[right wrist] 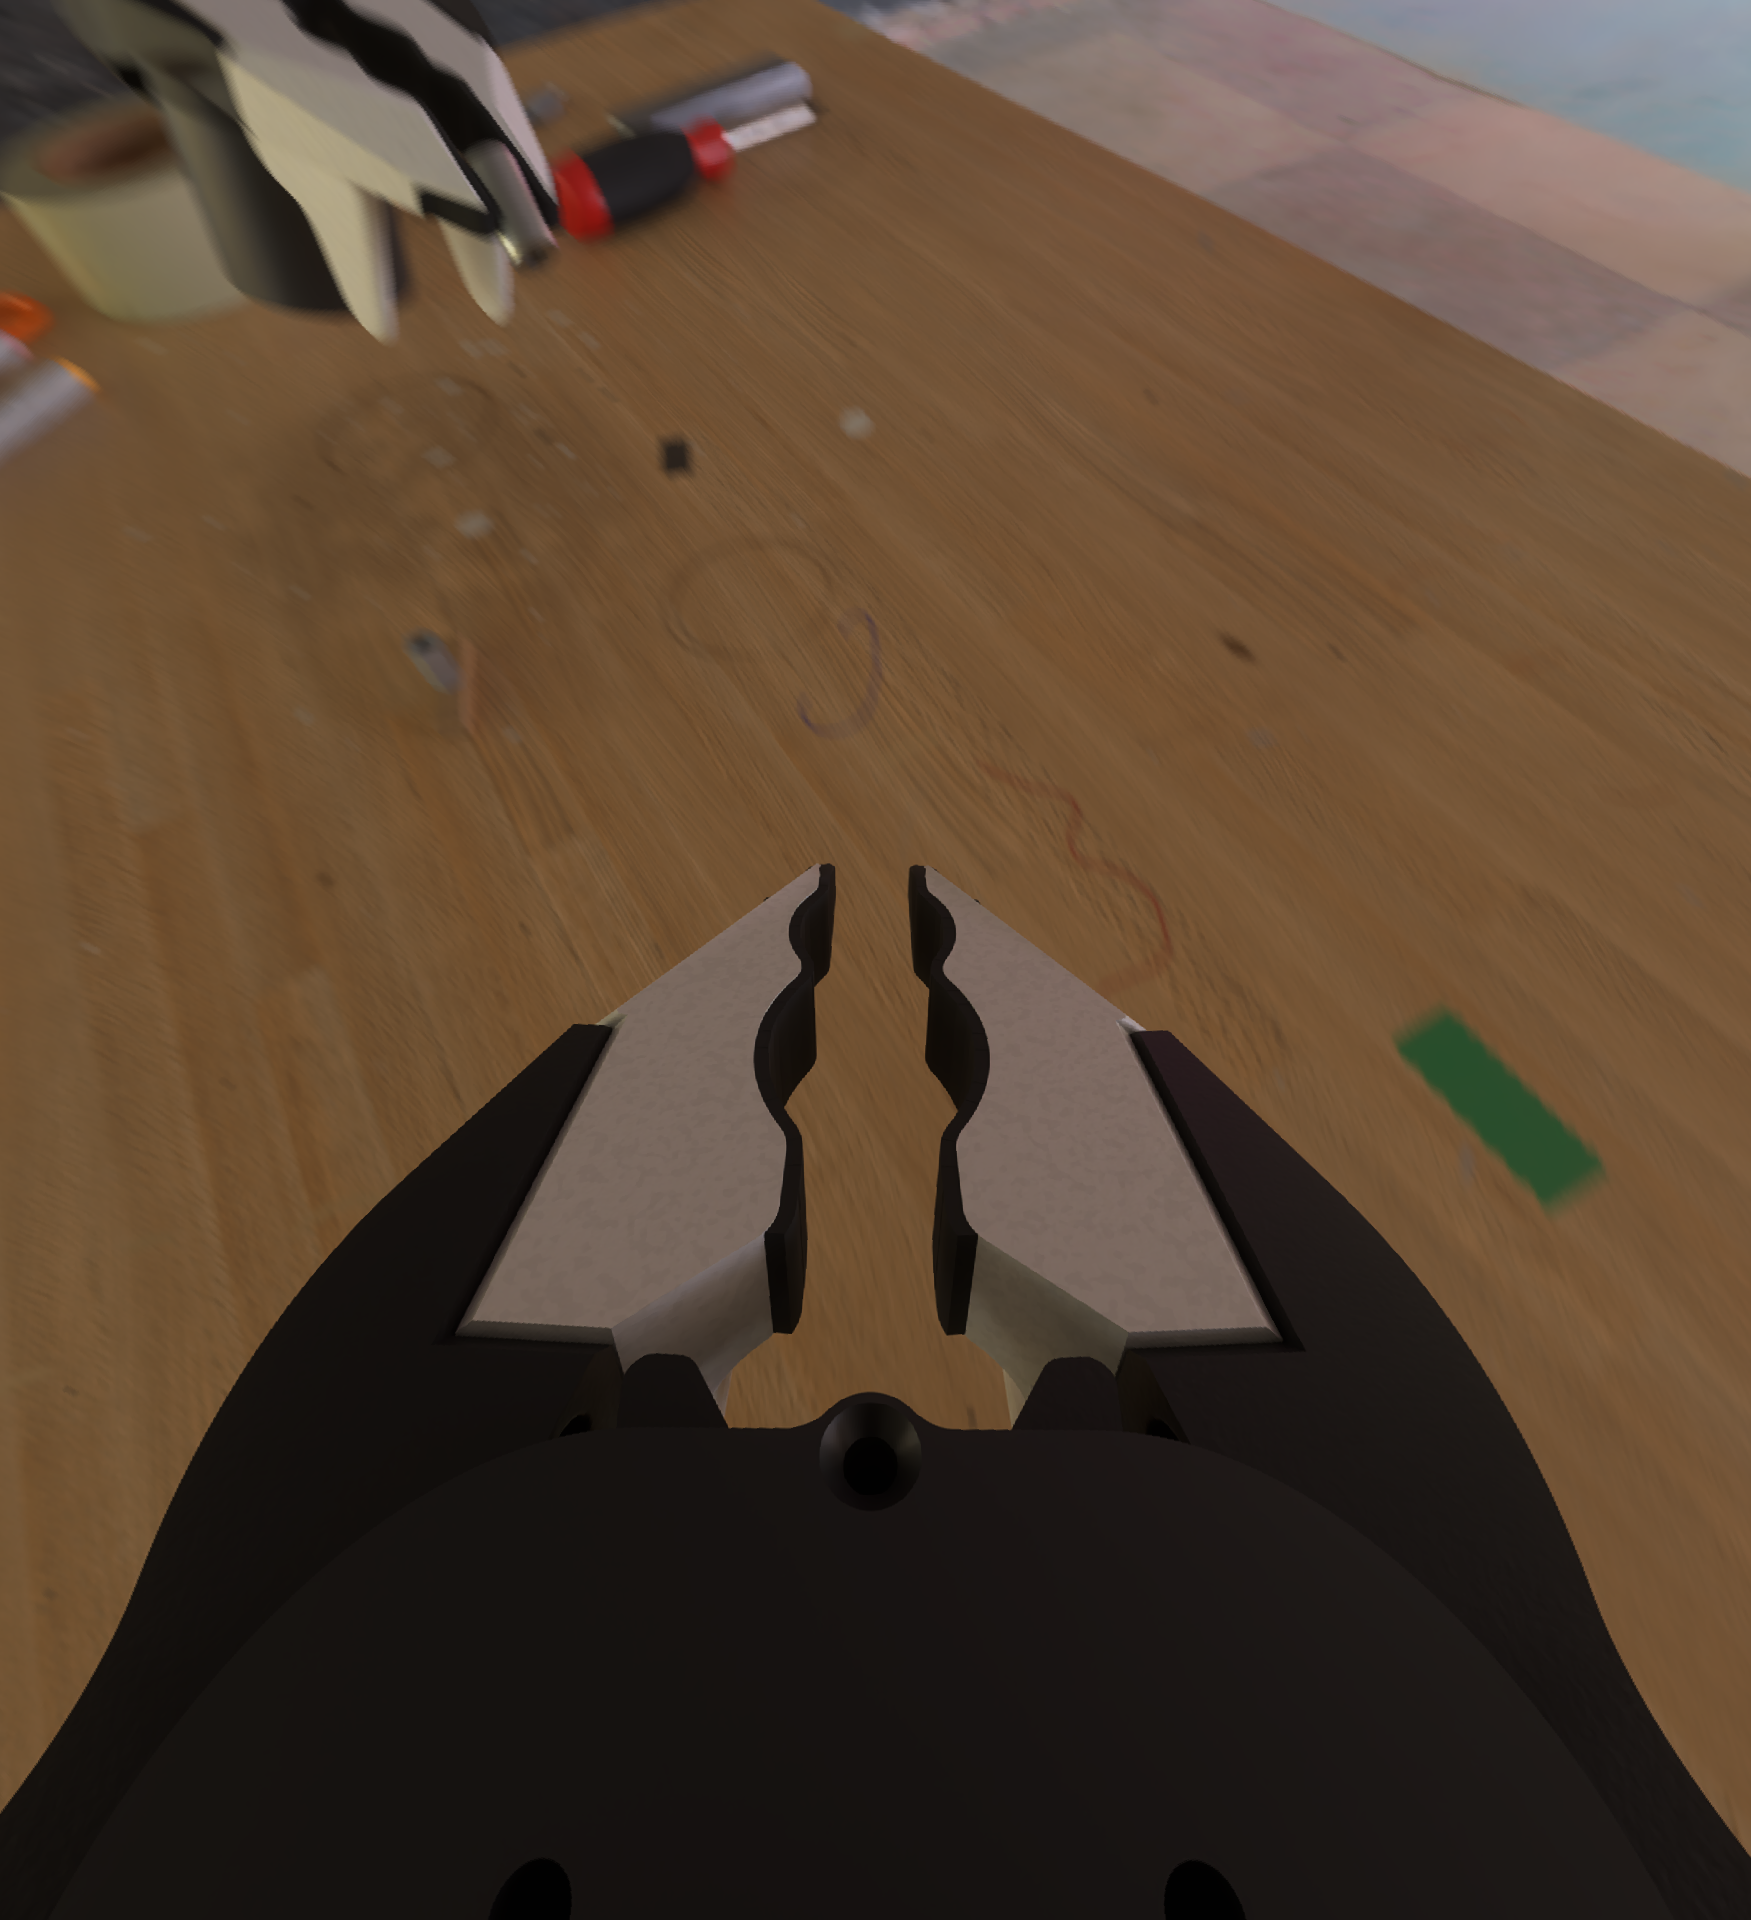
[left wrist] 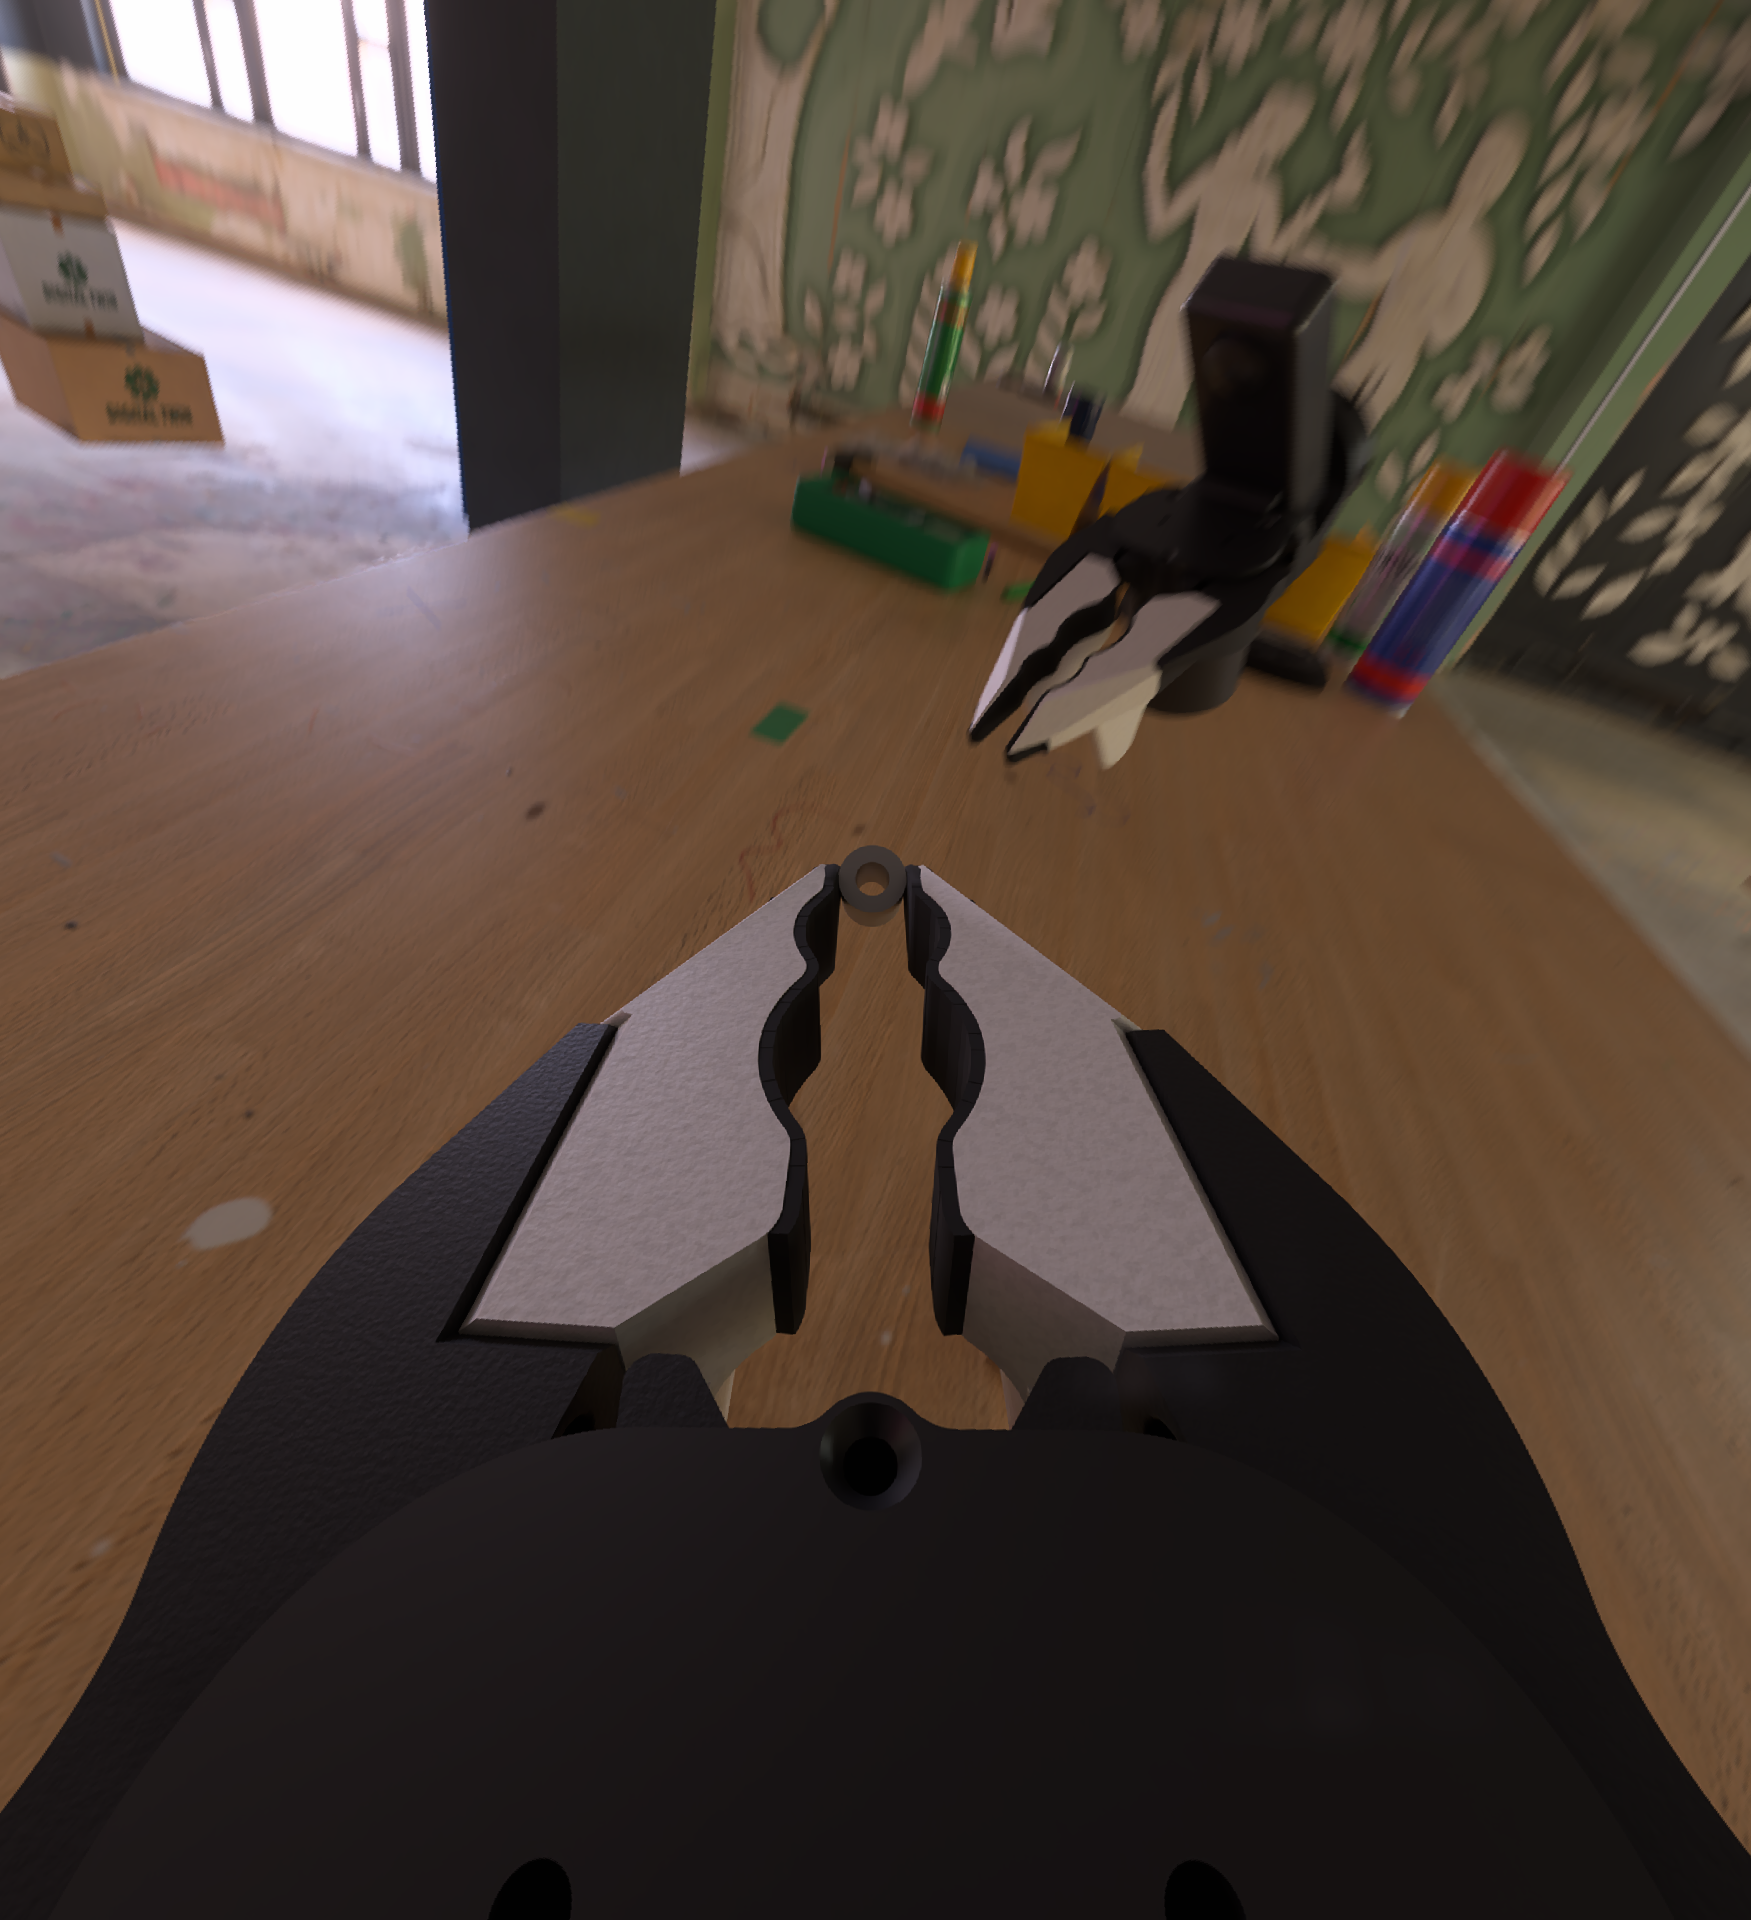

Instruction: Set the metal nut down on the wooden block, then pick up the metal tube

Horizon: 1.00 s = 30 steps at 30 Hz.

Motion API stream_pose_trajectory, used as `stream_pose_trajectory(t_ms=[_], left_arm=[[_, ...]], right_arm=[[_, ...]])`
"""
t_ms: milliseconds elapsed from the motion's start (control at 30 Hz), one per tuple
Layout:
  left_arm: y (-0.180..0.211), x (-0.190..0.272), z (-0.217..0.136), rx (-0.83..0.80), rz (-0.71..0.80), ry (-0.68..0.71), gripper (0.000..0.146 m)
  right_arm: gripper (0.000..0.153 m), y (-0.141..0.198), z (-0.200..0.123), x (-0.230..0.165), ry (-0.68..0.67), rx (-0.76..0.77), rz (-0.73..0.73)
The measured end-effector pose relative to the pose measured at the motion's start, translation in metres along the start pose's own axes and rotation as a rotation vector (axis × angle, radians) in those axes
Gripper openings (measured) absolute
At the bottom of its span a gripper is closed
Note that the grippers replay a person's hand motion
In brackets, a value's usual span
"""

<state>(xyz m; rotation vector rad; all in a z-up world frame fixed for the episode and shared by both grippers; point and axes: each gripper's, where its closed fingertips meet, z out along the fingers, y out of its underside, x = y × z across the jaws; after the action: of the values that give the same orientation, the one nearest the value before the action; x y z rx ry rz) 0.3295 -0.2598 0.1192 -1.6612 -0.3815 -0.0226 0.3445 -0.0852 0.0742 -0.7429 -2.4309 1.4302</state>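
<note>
A: What is the left gripper [left wrist: 871, 894] carrying?

B: It is pinching a small grey ring-shaped piece, the metal nut [left wrist: 870, 882], right between its fingertips [left wrist: 827, 902], and hanging above the wooden table [left wrist: 331, 883].

A: And seen from the other side?

B: In the right wrist view the left gripper [right wrist: 497, 223] is showing at the top, with a short silvery cylinder at its tips; I cannot tell whether that is the nut seen side-on or the tube.

A: What is the right gripper [right wrist: 871, 894] doing?

B: It is gripping nothing, its fingers standing a narrow gap apart over bare table [right wrist: 1162, 520]. In the left wrist view it [left wrist: 1022, 717] is hovering beyond the nut, looking nearly closed.

A: Anything else near the nut?

B: Past it, a roll of tape [right wrist: 112, 229] and a red-and-black tool handle [right wrist: 637, 177] are lying close by. Spray cans [left wrist: 1453, 582], yellow bins [left wrist: 1058, 478] and a green box [left wrist: 886, 525] are sitting well beyond it, by the wall. I am not seeing the wooden block.
</note>
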Motion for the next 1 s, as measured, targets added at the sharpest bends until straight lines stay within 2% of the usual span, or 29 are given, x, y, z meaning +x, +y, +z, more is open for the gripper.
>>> stream_pose_trajectory(t_ms=[100,200,467,700,1000], left_arm=[[-0.021,0.011,-0.005,0.165,-0.104,0.12,0.012],[-0.033,0.021,-0.011,0.267,-0.143,0.236,0.012],[-0.034,0.013,-0.013,0.302,-0.202,0.235,0.012],[-0.026,0.006,-0.004,0.273,-0.251,0.23,0.012],[-0.023,0.013,0.005,0.258,-0.276,0.279,0.012]], right_arm=[[0.013,-0.038,0.022,-0.016,-0.141,0.039,0.001],[0.015,-0.053,0.037,-0.025,-0.167,0.059,-0.023],[0.014,-0.012,0.021,-0.011,-0.042,0.007,0.007],[0.014,-0.013,0.025,-0.012,-0.077,0.023,0.037],[0.014,-0.013,0.027,-0.018,-0.072,0.011,-0.016]])
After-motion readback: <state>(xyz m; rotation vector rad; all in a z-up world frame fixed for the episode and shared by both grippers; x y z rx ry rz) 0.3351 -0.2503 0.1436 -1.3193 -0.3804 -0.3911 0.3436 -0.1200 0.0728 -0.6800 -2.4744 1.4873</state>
